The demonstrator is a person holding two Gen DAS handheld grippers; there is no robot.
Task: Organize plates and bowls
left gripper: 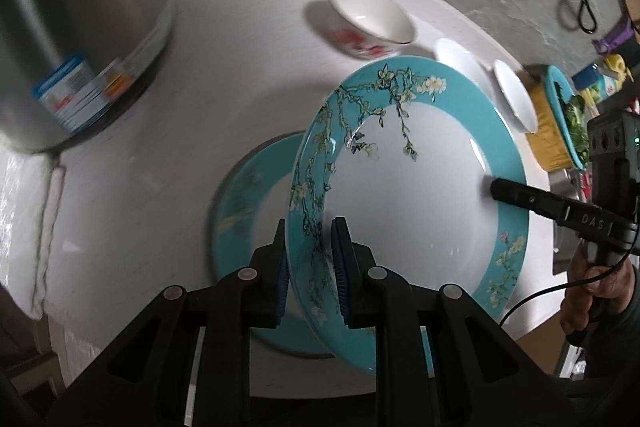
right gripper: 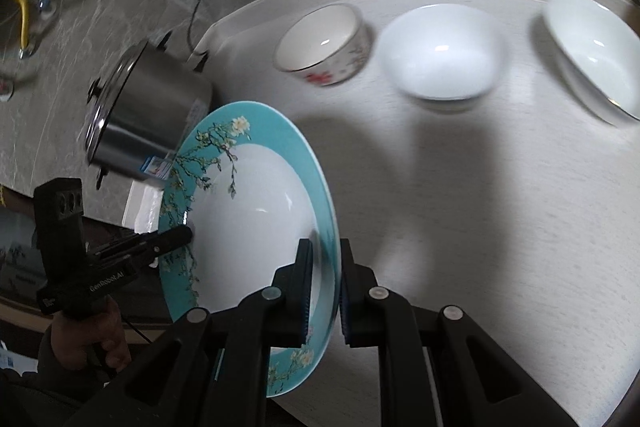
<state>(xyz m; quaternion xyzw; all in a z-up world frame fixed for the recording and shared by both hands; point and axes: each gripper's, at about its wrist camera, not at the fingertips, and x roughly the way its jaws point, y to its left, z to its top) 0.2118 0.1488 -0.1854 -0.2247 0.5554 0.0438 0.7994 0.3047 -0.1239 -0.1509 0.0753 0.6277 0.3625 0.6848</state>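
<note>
A teal-rimmed plate (left gripper: 408, 187) with a blossom pattern hangs tilted above the white table, held by both grippers. My left gripper (left gripper: 310, 227) is shut on its near rim, blue pads on either face. My right gripper (left gripper: 500, 189) clamps the opposite rim; only its upper finger shows there. In the right wrist view the same plate (right gripper: 256, 227) stands on edge, my right gripper (right gripper: 326, 247) shut on its rim and the left gripper (right gripper: 186, 237) biting the far side. A second matching plate (left gripper: 248, 195) lies flat on the table beneath.
A red-flowered bowl (right gripper: 324, 43) and two white bowls (right gripper: 440, 55) (right gripper: 592, 55) stand in a row at the table's (right gripper: 480, 207) back. A steel pot (left gripper: 80, 27) stands at the left. A dish of greens (left gripper: 568, 115) sits on something yellow at the right. A hand (right gripper: 92, 339) grips the left handle.
</note>
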